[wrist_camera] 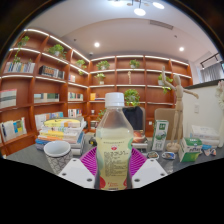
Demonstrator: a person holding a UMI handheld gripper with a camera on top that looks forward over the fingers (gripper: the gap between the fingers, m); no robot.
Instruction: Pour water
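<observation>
A clear plastic bottle (113, 135) with a white cap and a pale label stands upright between my fingers. My gripper (112, 165) is shut on the bottle's lower body, with a magenta pad (90, 160) pressed against each side. A paper cup (57, 153) with a dotted pattern stands on the table to the left of the bottle, just beyond my left finger. The bottle's base is hidden behind my fingers.
Stacked boxes and books (63, 128) lie behind the cup. To the right stand a green carton (160, 134) and small containers (190, 153). Wooden shelves (40, 85) with books and potted plants line the back wall. A leafy plant (132, 99) sits behind the bottle.
</observation>
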